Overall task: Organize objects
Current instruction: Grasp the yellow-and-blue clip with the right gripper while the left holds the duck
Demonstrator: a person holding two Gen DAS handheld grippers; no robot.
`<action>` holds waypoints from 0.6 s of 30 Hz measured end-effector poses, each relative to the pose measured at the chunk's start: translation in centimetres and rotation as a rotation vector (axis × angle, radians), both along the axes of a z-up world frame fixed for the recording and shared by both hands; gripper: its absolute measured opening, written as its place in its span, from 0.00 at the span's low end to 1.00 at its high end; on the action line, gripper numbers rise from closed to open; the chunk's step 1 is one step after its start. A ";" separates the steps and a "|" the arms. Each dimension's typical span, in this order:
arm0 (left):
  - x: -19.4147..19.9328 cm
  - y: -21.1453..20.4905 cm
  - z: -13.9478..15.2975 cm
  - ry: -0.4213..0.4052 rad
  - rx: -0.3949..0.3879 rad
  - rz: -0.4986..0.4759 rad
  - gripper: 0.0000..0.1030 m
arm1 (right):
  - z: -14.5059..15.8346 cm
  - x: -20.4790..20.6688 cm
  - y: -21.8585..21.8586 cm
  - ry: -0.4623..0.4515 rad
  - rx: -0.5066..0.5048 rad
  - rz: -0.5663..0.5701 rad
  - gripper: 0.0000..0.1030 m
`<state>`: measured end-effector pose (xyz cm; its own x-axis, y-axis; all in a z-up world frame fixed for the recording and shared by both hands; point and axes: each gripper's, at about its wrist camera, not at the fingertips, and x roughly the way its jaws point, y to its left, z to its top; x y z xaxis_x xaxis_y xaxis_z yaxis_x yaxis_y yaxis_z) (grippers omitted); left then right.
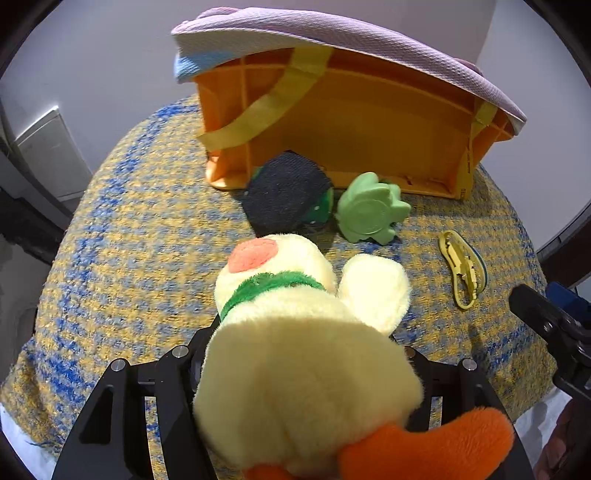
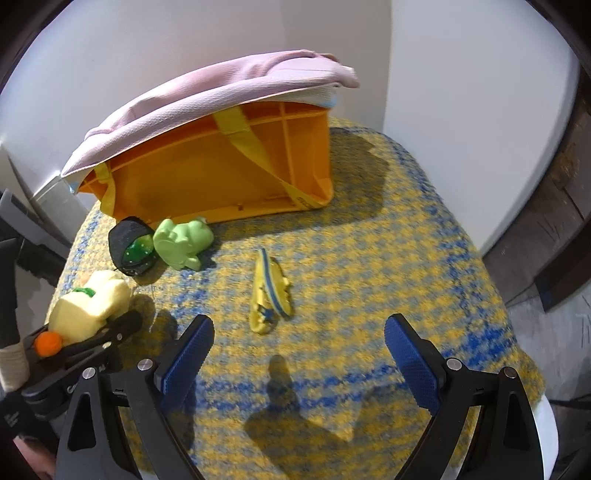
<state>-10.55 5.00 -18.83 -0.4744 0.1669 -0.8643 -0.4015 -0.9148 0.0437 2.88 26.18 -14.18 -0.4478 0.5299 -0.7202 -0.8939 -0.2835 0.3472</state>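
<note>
A pale yellow plush duck [image 1: 306,354] with a green collar and orange feet fills the left wrist view. My left gripper [image 1: 303,373] is shut on its body; the right wrist view shows the duck [image 2: 92,302] held just above the cloth at far left. My right gripper [image 2: 299,343] stands open over the cloth, nothing between its blue pads [image 2: 192,350]. A small yellow sandal [image 2: 271,291] lies ahead of it. A green rubber frog [image 2: 181,243] and a dark denim piece with a green dotted lining [image 2: 131,247] lie beside the orange crate [image 2: 221,166].
The orange crate [image 1: 354,122] lies on its side at the back, with pink and white cloth [image 1: 295,33] draped over it and yellow straps across. A yellow-and-blue woven cover [image 2: 388,295] spreads over the round table. A white wall stands behind.
</note>
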 end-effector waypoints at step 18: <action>-0.6 -1.4 -0.8 -0.011 -0.019 -0.002 0.60 | -3.6 -4.4 3.4 -0.050 -0.084 0.061 0.28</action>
<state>-11.11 3.60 -19.67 -0.4643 0.1519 -0.8725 -0.4042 -0.9130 0.0562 -1.52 29.55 -17.79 -0.4398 0.4401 -0.7829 -0.8927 -0.3095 0.3275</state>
